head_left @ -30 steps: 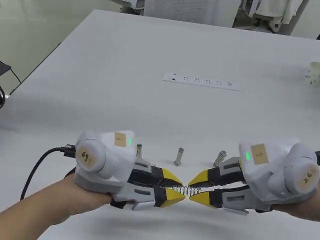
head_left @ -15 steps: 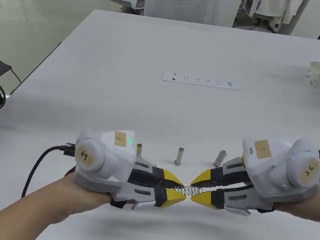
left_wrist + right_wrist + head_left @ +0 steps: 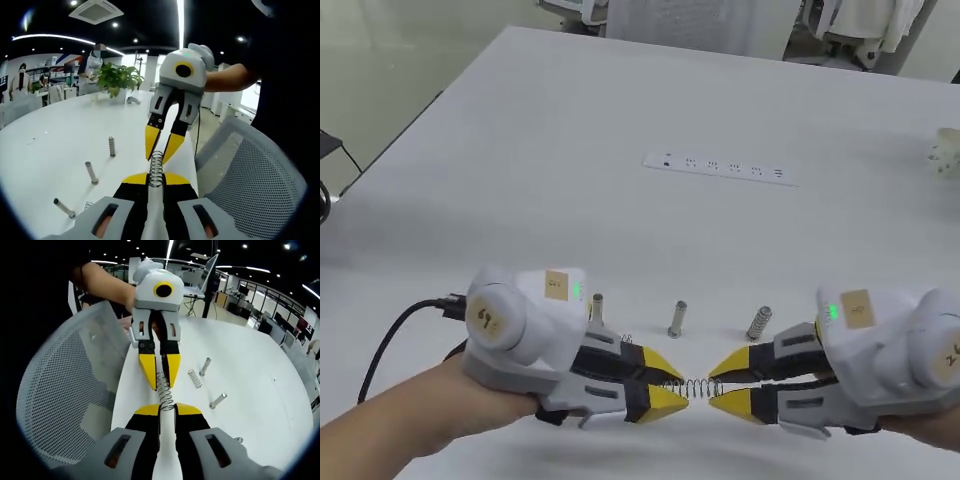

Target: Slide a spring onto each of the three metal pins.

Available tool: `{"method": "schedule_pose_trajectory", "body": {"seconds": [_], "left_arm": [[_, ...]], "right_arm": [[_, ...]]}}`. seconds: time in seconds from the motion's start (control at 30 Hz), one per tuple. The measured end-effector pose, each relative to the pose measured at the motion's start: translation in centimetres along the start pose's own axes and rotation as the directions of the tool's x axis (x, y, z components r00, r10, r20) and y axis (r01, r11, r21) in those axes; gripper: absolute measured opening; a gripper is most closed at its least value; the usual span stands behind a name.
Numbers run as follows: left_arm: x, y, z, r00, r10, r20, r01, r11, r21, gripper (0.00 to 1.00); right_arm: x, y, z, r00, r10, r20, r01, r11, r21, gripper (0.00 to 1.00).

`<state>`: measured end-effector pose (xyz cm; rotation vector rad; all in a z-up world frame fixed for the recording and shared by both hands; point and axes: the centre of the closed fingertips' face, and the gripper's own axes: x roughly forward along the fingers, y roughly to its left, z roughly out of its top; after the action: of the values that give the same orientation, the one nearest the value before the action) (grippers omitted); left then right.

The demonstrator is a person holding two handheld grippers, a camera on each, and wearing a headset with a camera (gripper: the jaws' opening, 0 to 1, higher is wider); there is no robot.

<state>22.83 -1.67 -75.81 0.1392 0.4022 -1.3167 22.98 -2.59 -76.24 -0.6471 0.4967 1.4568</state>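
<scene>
— Where is the spring sitting?
— I'm pinching it from both ends; the left gripper [image 3: 672, 388] is pressed together on its left end, the right gripper [image 3: 718, 386] is pressed together on its right end, and the spring [image 3: 695, 385] is lying roughly level between the yellow tips, on the near side of the pins.

— And the pins?
— The left pin [image 3: 597, 305] is standing bare with a loose spring [image 3: 627, 340] just beside it; the middle pin [image 3: 677, 317] is bare too; the right pin [image 3: 765, 309] is already sleeved by a fitted spring [image 3: 758, 325].

— How are you playing this step?
— I'm judging that one gripper should let go, leaving the other holding the coil near one end with the far mouth free; then I'm lining its axis up with a bare pin and lowering straight; a thin coil is likely to buckle or flick away if I'm squeezing hard or coming in skewed.

— Surface and room?
— I'm working over a plain white table [image 3: 520, 150]; a black cable [image 3: 395, 335] is trailing on the left, a power strip [image 3: 720, 165] is lying well beyond the pins; the gripper views are showing a mesh chair [image 3: 240, 165], a potted plant [image 3: 117, 77] and an open office under ceiling lights.
</scene>
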Motion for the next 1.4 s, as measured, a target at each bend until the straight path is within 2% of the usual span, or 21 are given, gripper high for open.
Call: {"method": "schedule_pose_trajectory", "body": {"seconds": [0.13, 0.23, 0.37, 0.43, 0.47, 0.77, 1.07, 1.23, 1.4], "left_arm": [[-0.1, 0.1, 0.0, 1.0000, 0.003, 0.002, -0.003, 1.000, -0.003, 0.02], [-0.3, 0.2, -0.1, 1.0000, 0.008, 0.000, -0.008, 1.000, -0.003, 0.02], [-0.4, 0.3, -0.2, 0.9999, 0.011, -0.005, -0.011, 1.000, -0.005, 0.02], [-0.4, 0.3, -0.4, 0.9999, 0.010, -0.010, -0.011, 1.000, -0.005, 0.02], [-0.4, 0.3, -0.5, 0.9999, 0.010, -0.011, -0.010, 1.000, -0.007, 0.02], [0.2, -0.1, -0.1, 1.0000, -0.006, -0.004, 0.006, 1.000, 0.000, 0.02], [0.2, 0.1, 0.0, 0.9999, -0.003, -0.011, 0.003, 1.000, 0.013, 0.02], [0.4, -0.1, 0.1, 0.9999, -0.007, -0.009, 0.007, 1.000, 0.009, 0.02], [0.5, -0.2, 0.0, 0.9998, -0.009, -0.015, 0.009, 1.000, 0.009, 0.02]], "right_arm": [[-0.5, -0.2, 1.1, 0.9999, -0.004, 0.014, 0.004, 1.000, -0.016, 0.07], [-0.8, -0.2, 2.4, 0.9987, 0.003, 0.050, -0.002, 1.000, -0.005, 0.07], [-0.6, -0.1, 2.9, 0.9981, 0.010, 0.061, -0.009, 1.000, -0.018, 0.07], [-0.5, 0.1, 3.4, 0.9965, 0.016, 0.082, -0.015, 1.000, -0.015, 0.07], [-0.6, 0.2, 4.1, 0.9935, 0.020, 0.112, -0.019, 1.000, -0.008, 0.07], [-0.4, 0.6, 6.1, 0.9833, 0.021, 0.181, -0.022, 1.000, 0.005, 0.08], [-0.1, 0.7, 6.4, 0.9774, 0.008, 0.211, -0.006, 1.000, -0.013, 0.08], [-0.1, 0.7, 6.4, 0.9718, 0.001, 0.236, -0.004, 1.000, 0.014, 0.08], [0.0, 0.8, 6.2, 0.9725, -0.006, 0.233, 0.007, 1.000, -0.003, 0.07]]}}
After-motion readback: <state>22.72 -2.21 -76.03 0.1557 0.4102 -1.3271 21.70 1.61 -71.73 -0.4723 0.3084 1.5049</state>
